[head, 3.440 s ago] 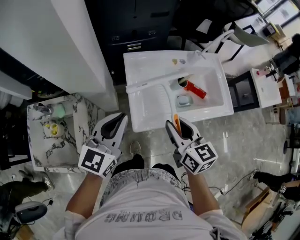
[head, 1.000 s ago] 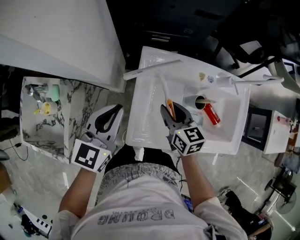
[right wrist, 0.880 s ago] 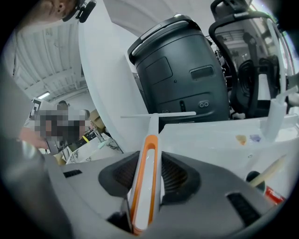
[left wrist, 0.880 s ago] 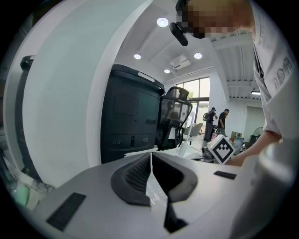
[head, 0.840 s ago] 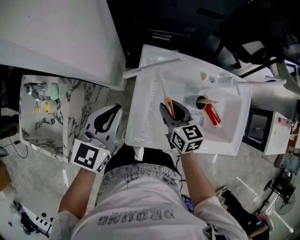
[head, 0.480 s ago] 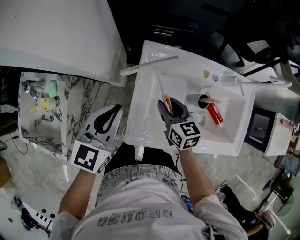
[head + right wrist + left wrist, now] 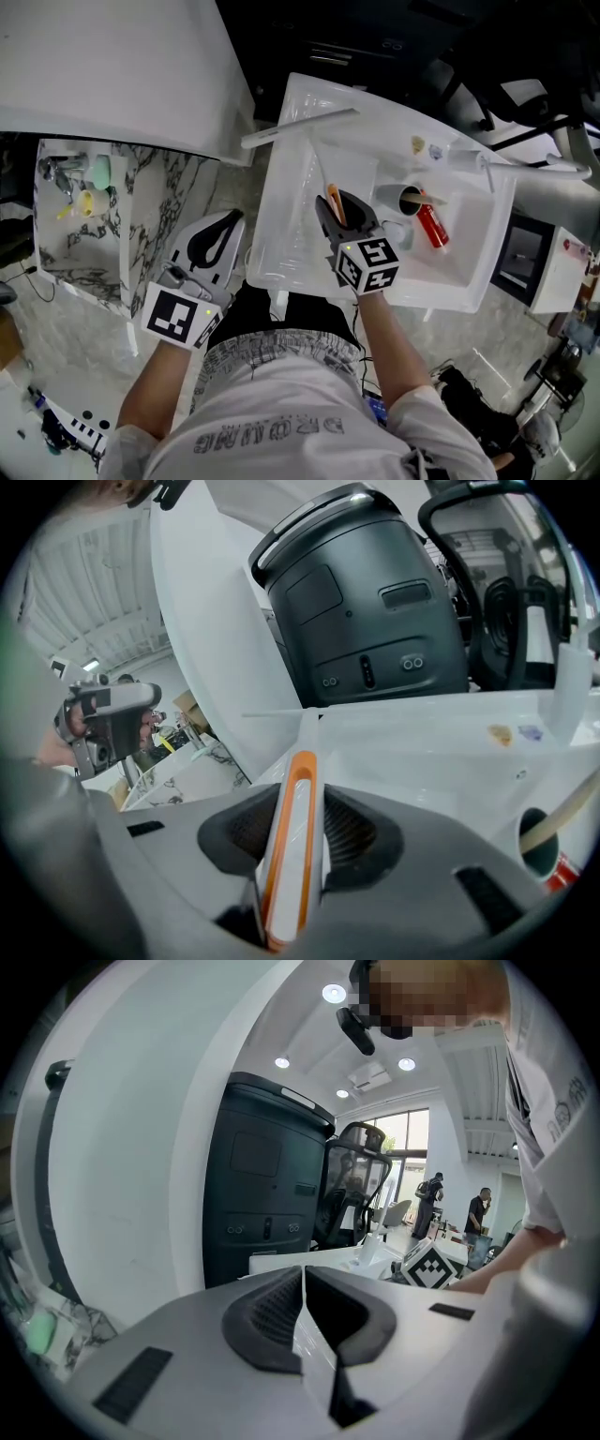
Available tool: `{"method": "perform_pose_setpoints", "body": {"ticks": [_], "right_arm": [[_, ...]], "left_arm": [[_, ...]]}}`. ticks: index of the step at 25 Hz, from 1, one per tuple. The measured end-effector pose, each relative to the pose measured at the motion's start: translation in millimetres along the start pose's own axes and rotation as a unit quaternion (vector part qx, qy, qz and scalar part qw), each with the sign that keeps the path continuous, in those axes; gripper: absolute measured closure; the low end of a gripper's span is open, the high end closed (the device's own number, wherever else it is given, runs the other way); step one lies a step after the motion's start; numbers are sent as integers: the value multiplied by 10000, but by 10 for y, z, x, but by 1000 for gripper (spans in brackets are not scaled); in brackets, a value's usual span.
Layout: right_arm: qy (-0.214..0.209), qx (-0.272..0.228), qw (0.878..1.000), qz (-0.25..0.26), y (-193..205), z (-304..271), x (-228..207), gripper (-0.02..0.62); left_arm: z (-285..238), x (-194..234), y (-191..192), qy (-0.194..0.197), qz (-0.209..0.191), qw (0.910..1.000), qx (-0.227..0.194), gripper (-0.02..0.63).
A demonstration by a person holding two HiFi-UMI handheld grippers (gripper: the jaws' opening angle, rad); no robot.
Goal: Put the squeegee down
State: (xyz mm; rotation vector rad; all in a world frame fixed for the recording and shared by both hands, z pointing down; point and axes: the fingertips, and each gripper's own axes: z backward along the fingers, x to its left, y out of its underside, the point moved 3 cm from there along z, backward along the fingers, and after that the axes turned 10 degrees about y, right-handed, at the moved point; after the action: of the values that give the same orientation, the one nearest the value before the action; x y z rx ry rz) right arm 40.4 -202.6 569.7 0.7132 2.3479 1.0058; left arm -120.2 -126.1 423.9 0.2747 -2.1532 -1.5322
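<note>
The squeegee (image 7: 330, 199) has an orange-and-white handle and a long white blade (image 7: 298, 128). My right gripper (image 7: 338, 210) is shut on the handle and holds it over the drainboard of the white sink unit (image 7: 286, 239). The blade reaches past the unit's far left corner. In the right gripper view the handle (image 7: 292, 822) stands between the two dark pads (image 7: 352, 834), pointing at the drainboard. My left gripper (image 7: 217, 236) hangs left of the sink over the floor. It is shut and empty, and its pads (image 7: 272, 1312) meet in the left gripper view.
The basin at the right holds a red bottle (image 7: 432, 223) and a cup (image 7: 409, 200). A marble stand (image 7: 70, 248) with small green and yellow items is at the left. A large white panel (image 7: 112, 75) and a dark cabinet (image 7: 366, 621) stand beyond the sink.
My right gripper has sunk a little toward the drainboard with the squeegee still in it. The left gripper has lowered slightly and stays shut.
</note>
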Motion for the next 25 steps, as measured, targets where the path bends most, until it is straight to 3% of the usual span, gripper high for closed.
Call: {"method": "perform_pose_setpoints", "body": {"ticks": [25], "right_arm": [[119, 179, 9994, 287, 238, -182, -81, 459]], "left_arm": [[-55, -41, 130, 15, 88, 9999, 113, 584]]}}
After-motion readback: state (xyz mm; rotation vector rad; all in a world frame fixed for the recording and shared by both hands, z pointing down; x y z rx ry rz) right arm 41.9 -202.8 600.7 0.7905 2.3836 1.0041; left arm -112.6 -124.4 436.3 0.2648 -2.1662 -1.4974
